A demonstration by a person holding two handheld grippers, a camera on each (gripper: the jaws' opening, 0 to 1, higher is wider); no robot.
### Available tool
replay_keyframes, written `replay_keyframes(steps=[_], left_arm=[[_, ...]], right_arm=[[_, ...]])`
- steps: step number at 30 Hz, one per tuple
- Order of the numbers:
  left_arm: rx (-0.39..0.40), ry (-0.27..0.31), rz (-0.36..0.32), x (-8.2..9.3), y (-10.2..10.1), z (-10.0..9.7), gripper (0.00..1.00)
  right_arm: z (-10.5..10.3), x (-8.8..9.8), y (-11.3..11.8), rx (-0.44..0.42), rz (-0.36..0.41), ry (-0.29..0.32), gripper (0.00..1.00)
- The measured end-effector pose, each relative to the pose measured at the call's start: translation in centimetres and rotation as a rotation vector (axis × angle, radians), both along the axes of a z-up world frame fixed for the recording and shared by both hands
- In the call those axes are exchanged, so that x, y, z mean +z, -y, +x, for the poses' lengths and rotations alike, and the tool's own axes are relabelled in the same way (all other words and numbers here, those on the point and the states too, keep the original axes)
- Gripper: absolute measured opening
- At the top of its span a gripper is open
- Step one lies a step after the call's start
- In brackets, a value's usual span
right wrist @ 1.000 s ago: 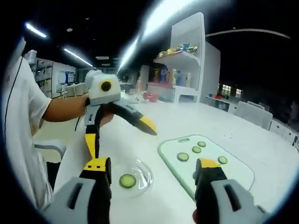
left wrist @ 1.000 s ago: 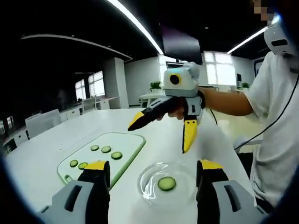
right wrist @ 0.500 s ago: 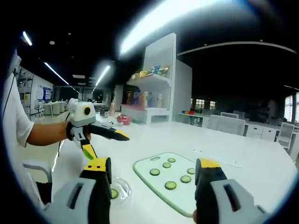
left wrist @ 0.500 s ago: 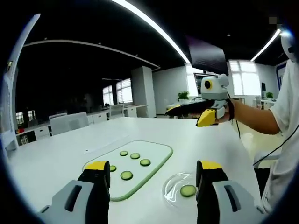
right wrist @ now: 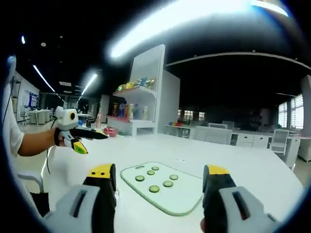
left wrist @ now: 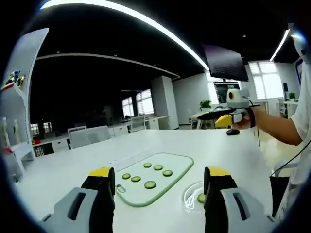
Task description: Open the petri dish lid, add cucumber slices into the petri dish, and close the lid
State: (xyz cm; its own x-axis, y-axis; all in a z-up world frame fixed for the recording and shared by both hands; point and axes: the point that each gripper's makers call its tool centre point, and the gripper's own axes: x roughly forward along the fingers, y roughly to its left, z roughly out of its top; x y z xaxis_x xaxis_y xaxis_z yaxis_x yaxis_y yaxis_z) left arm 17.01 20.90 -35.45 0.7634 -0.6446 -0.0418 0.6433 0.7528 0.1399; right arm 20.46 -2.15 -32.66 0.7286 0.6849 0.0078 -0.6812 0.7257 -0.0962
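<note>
Now both hand-held grippers have pulled back and up from the petri dish (left wrist: 196, 196). A second ago the dish sat right between the left hand-held gripper's (left wrist: 158, 175) jaws, close in; it's now small, just inside that gripper's right jaw, low on the white surface (left wrist: 68, 167). One cucumber slice (left wrist: 201, 197) lies in it. The whole scene shrank in both views, so that's camera retreat; the things haven't moved.

Left hand-held gripper: jaws wide apart, nothing between them. Right hand-held gripper (right wrist: 158, 175): same, jaws spread, empty. In the left gripper view the right one (left wrist: 219, 116) is well beyond the dish, held high by the person's hand. In the right gripper view the left one (right wrist: 82, 138) is far off to the left, also raised, jaws splayed.

Green cutting board (left wrist: 160, 176) is ahead of the left gripper, between its jaws, five slices on it (left wrist: 150, 184). From the right gripper it's also dead ahead (right wrist: 163, 187), with five slices (right wrist: 154, 189).

Lid: can't pick it out in either view; the dish looks uncovered, but glare makes that uncertain.

My read: one slice placed, the dish still to be closed, and both tools have backed off to reset. The next step is probably another slice or fetching the lid. Clear plastic on white is hard to see, so misjudging the rim is the risk.
</note>
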Motion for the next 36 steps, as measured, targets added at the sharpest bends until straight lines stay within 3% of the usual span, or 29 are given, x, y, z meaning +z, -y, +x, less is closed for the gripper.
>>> replay_keyframes(steps=[7, 19, 28, 36], left_arm=[[0.091, 0.011, -0.016, -0.1, -2.9, -0.7, 0.74], [0.225, 0.019, -0.051, -0.9, -8.4, -2.5, 0.74], [0.273, 0.016, -0.031, -2.7, -10.0, -4.3, 0.74], [0.293, 0.014, -0.039, -3.0, -10.7, -5.3, 0.75]], right_arm=[[-0.7, 0.7, 3.1, -0.075, 0.009, 0.029, 0.71], [-2.2, -0.4, 6.4, -0.143, 0.017, 0.024, 0.71], [-3.4, -2.4, 8.7, -0.188, 0.009, -0.008, 0.71], [-4.0, -3.4, 9.4, -0.206, 0.019, -0.029, 0.71]])
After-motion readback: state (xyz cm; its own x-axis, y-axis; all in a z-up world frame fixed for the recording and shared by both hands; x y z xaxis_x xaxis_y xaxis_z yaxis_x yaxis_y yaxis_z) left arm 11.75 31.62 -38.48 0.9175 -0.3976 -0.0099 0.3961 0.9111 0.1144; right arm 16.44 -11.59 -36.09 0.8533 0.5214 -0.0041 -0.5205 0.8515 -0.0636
